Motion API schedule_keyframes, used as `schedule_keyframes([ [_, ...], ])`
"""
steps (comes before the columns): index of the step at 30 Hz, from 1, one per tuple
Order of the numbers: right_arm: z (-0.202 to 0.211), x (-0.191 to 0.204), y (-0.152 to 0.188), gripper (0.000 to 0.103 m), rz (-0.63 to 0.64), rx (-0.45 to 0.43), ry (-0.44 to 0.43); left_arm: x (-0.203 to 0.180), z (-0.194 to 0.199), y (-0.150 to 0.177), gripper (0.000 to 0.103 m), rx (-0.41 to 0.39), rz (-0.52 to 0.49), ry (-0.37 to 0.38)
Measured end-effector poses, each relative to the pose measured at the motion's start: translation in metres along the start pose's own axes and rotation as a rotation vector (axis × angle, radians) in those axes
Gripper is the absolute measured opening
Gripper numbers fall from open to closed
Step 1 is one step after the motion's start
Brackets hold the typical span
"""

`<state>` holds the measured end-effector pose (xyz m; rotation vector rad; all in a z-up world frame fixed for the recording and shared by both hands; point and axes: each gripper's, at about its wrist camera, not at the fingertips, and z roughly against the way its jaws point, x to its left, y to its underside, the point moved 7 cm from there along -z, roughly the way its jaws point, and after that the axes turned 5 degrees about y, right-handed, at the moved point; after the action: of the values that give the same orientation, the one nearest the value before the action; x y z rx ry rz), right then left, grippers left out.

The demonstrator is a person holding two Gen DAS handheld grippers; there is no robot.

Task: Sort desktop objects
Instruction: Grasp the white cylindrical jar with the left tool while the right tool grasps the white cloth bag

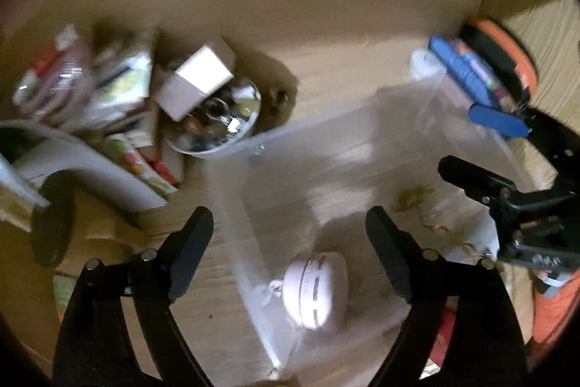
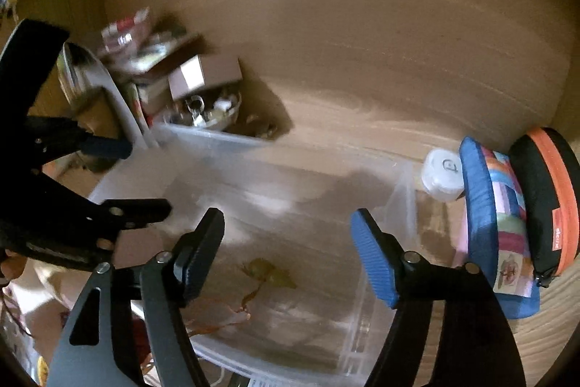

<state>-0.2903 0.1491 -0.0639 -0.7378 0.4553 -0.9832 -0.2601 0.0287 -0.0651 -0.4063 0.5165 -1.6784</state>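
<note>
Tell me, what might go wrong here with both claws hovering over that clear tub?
The left gripper and right gripper are both open and close together over the clear bin, so they might bump each other. The pile of boxes leans by a full bowl just beyond the bin; a stray swing could topple it. The bin's transparent walls are hard to see, so a finger might clip the rim.

A round white case [image 1: 314,289] lies on edge inside the clear bin [image 1: 232,191].
</note>
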Motion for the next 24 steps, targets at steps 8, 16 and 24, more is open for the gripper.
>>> schedule_keyframes([
  [8, 0.034, 0.000, -0.019, 0.077, -0.036, -0.075, -0.020, 0.017, 0.078, 0.008, 0.093, -0.162, 0.039, 0.023],
  [16, 0.093, 0.016, -0.022, 0.085, -0.040, -0.168, -0.027, 0.026, 0.129, 0.049, 0.099, -0.279, 0.016, -0.008],
  [24, 0.142, 0.020, -0.001, 0.097, -0.072, -0.223, 0.010, 0.044, 0.129, 0.103, 0.099, -0.255, 0.022, -0.021],
])
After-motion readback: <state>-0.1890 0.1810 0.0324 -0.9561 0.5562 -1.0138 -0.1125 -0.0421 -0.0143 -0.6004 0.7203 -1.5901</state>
